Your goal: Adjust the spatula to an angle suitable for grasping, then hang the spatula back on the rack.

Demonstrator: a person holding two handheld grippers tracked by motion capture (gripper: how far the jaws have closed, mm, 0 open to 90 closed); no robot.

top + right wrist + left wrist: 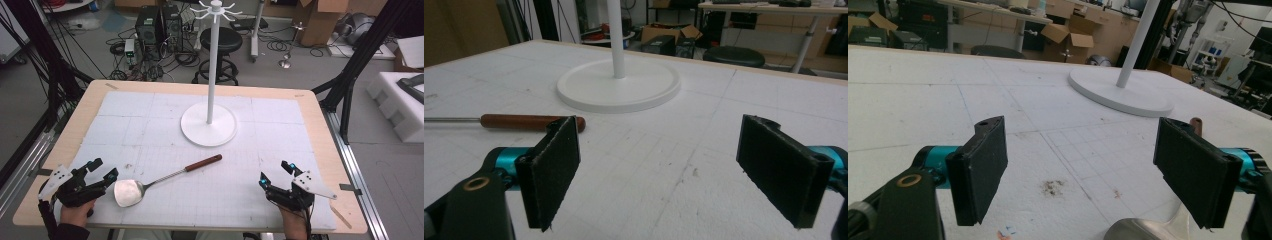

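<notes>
While spatula [150, 184] lies flat on white mat [280, 125], metal blade beside left gripper [103, 171], wooden handle aimed at hook stand [209, 125], nothing lifted yet. Left jaws released, empty. Right gripper [273, 172] released, empty, well apart. Likely left: grasp, hang on stand. Beyond table: stool [221, 41], boxes, cables.

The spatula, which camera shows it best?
The high view: the whole spatula lies on the table, metal blade to wooden handle. The left gripper view catches just a blade edge and the handle tip; the right gripper view shows the handle and some shaft.
</notes>
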